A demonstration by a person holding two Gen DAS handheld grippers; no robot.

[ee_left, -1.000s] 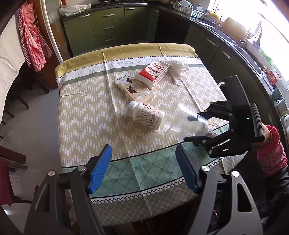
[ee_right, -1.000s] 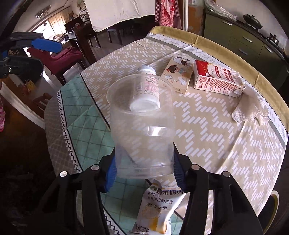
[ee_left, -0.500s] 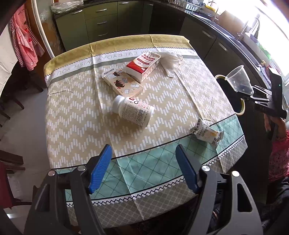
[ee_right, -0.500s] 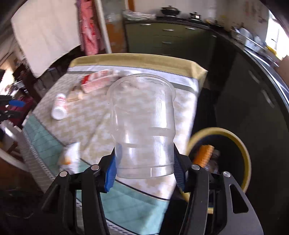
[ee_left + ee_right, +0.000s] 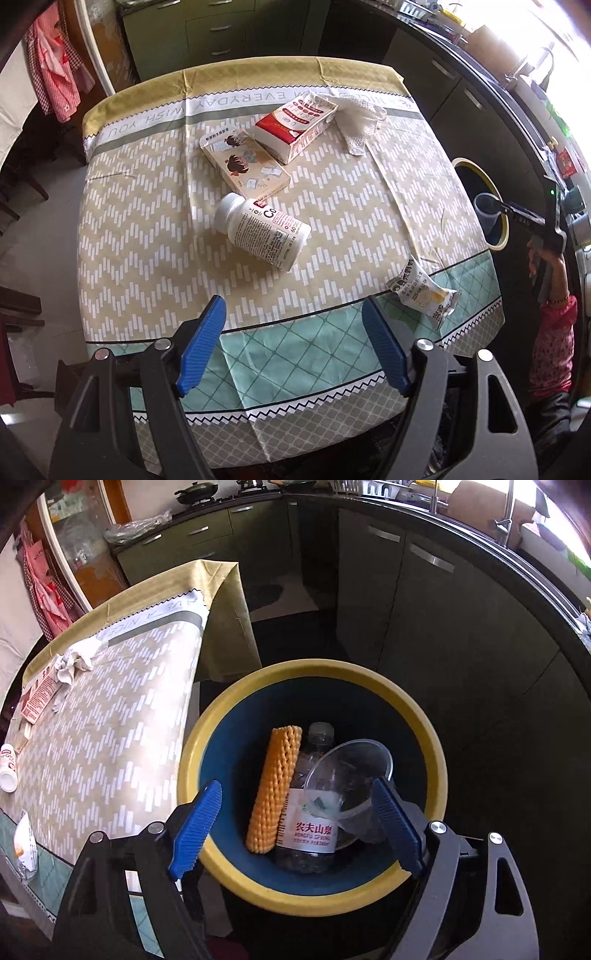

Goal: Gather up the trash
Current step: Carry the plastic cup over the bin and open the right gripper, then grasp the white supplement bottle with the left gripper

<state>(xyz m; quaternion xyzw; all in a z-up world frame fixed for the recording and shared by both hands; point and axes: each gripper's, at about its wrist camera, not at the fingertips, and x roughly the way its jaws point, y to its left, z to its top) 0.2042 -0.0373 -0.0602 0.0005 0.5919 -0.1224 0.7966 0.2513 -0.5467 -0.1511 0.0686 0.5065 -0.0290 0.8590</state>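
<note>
My right gripper is open above the yellow-rimmed blue bin. The clear plastic cup lies free inside the bin, on a water bottle and beside an orange foam net. In the left wrist view the cup shows over the bin at the table's right. My left gripper is open and empty above the table's near edge. On the table lie a white pill bottle, a snack packet, a cartoon box, a red-and-white carton and a crumpled white net.
The table has a patterned cloth. Dark green kitchen cabinets stand behind the bin. Chairs and hanging red checked cloth are at the far left. The person's red sleeve is at the right.
My right gripper carried the cup from the table to over the bin, then opened and let it drop inside. My left gripper stayed open near the table's front edge.
</note>
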